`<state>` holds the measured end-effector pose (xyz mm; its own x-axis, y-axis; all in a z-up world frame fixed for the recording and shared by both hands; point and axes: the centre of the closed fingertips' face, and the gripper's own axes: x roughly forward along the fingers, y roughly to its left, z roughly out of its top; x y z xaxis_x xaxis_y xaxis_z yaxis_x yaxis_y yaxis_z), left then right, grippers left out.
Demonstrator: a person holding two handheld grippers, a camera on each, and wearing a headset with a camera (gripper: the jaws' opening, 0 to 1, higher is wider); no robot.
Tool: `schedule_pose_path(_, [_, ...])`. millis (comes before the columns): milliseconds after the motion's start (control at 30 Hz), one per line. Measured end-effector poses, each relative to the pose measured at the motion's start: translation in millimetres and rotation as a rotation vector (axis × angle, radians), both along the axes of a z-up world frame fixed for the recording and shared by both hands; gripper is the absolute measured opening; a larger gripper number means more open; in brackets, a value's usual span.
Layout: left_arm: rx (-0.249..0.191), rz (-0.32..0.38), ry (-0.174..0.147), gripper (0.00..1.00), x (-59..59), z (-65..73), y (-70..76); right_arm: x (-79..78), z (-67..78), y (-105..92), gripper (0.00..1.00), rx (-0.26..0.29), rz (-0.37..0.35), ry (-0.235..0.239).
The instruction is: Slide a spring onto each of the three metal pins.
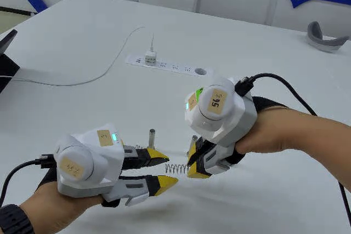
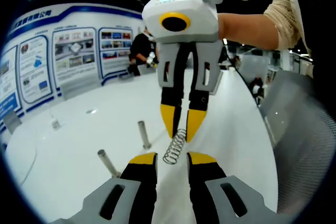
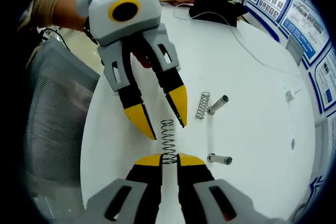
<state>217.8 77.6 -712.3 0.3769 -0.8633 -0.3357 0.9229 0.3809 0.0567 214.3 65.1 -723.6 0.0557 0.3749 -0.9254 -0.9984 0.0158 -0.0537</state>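
Right gripper (image 3: 169, 160) clamped on a spring (image 3: 167, 139); left gripper (image 1: 171, 169) jaws apart.
Right gripper view shows a second spring (image 3: 203, 105) beside a pin (image 3: 218, 103); hard to make out from the head view.

white table (image 1: 82, 42) | power strip (image 1: 164, 64) | cable (image 1: 98, 72) | two pins (image 3: 220, 159) | loose spring (image 3: 203, 105)

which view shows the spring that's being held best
The right gripper view: the spring runs full length out of the right hand-held gripper, every coil distinct. The left gripper view shows it shorter, at an angle; the head view shows it small and faint.
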Motion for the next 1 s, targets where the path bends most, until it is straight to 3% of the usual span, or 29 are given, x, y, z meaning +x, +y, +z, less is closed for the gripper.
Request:
schedule_pose_path(200, [0.007, -0.016, -0.022, 0.14, -2.0, 0.0, -0.9, -2.4, 0.0, 1.0, 0.12, -0.004, 0.014, -0.001])
schedule_pose_path(533, [0.023, -0.025, -0.033, 0.12, -3.9, -2.3, -1.3, -4.7, 9.2, 1.1, 0.12, -0.001, 0.024, -0.008])
schedule_pose_path(1000, [0.024, -0.026, -0.031, 0.11, -5.7, -2.9, -1.8, -7.6, 31.1, 15.6, 0.11, 0.029, 0.067, -0.048])
